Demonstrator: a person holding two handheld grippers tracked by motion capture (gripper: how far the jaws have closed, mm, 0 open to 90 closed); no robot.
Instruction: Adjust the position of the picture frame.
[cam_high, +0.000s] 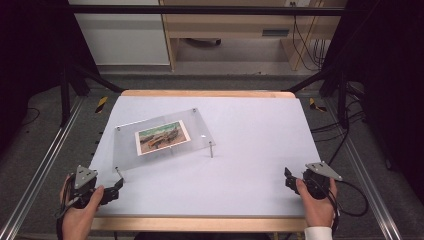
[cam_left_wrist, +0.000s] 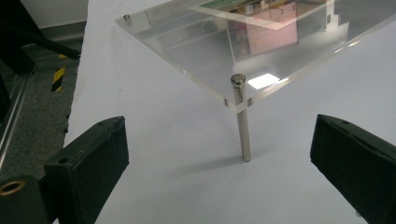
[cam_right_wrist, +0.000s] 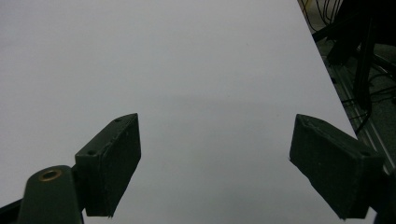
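- Left gripper (cam_left_wrist: 219, 154): jaws spread, empty; frame (cam_left_wrist: 261, 51) just ahead, its leg (cam_left_wrist: 243, 122) between my jaws.
- Right gripper (cam_right_wrist: 215, 158): spread, empty.
- I judge the frame stiff, slippery, scratch-prone; I'd grip its edge.

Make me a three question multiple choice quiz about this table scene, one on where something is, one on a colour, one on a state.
1. Where does the clear acrylic photo frame on metal pegs stand?
A. left of the table's centre
B. far right corner
C. on the floor

2. What colour is the tabletop?
A. green
B. white
C. red

3. How is the left gripper?
A. shut on a peg
B. holding the photo
C. open

Answers:
1 A, the high view shows it left of centre.
2 B, the surface looks white.
3 C, the fingers stand wide apart, the metal peg untouched beyond them.
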